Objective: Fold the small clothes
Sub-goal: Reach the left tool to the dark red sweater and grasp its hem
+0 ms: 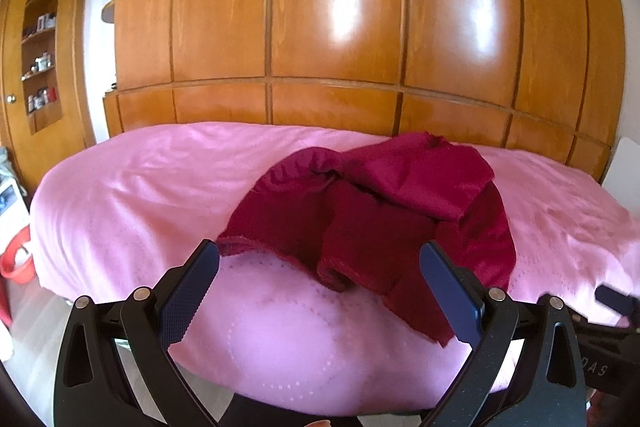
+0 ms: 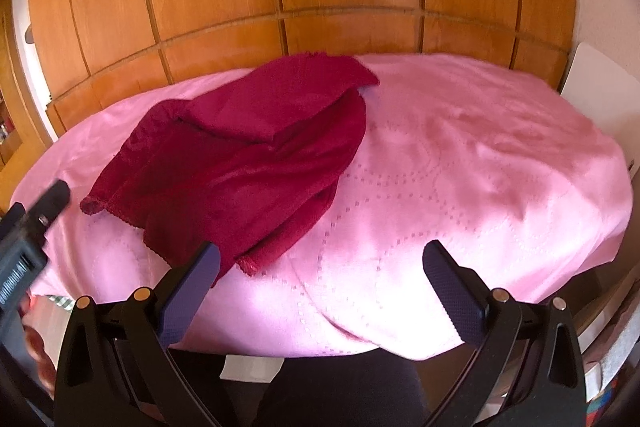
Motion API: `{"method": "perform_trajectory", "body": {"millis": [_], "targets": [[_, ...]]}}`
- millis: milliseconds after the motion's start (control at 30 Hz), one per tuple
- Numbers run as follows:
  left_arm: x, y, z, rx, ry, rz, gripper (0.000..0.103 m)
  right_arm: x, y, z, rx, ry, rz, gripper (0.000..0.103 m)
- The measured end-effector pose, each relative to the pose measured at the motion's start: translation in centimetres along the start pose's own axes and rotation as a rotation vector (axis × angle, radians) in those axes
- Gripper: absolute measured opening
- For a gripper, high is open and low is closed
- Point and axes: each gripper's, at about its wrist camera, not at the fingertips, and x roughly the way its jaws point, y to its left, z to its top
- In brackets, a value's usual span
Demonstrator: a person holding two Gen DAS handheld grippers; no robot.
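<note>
The dark red garment (image 1: 372, 211) lies doubled over itself, so its lower layers and its type cannot be told. In the left wrist view, the left claw (image 1: 320, 291) covers part of its near hem. Small items on the far-left wall shelf (image 1: 40, 63) are too small to identify. The right claw (image 1: 614, 301) is blurred and cut by the right edge there.

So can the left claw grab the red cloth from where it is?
Probably yes. The left claw is open and the red cloth lies right in front of it on the pink bedspread, near hem between the fingertips, with nothing in the way.
</note>
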Motion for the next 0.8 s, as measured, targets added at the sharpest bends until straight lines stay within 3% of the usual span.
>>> {"method": "perform_trajectory", "body": {"millis": [300,467,600,800], "targets": [[2.6,1.8,-0.1,-0.068,0.09,-0.005,0.099,2.7,-3.0,-0.2,0.121,0.116,0.05,0.101],[3.1,3.9,0.8,-0.113,0.089,-0.049,0.099,3.4,-3.2,0.0,0.124,0.131,0.191,0.101],[5.9,4.1,0.9,-0.089,0.196,-0.094,0.099,4.5,-3.8,0.2,0.147,0.18,0.197,0.101],[8.4,3.6,1.5,-0.04,0.269,-0.136,0.099,5.8,-4.7,1.2,0.147,0.227,0.142,0.101]]}}
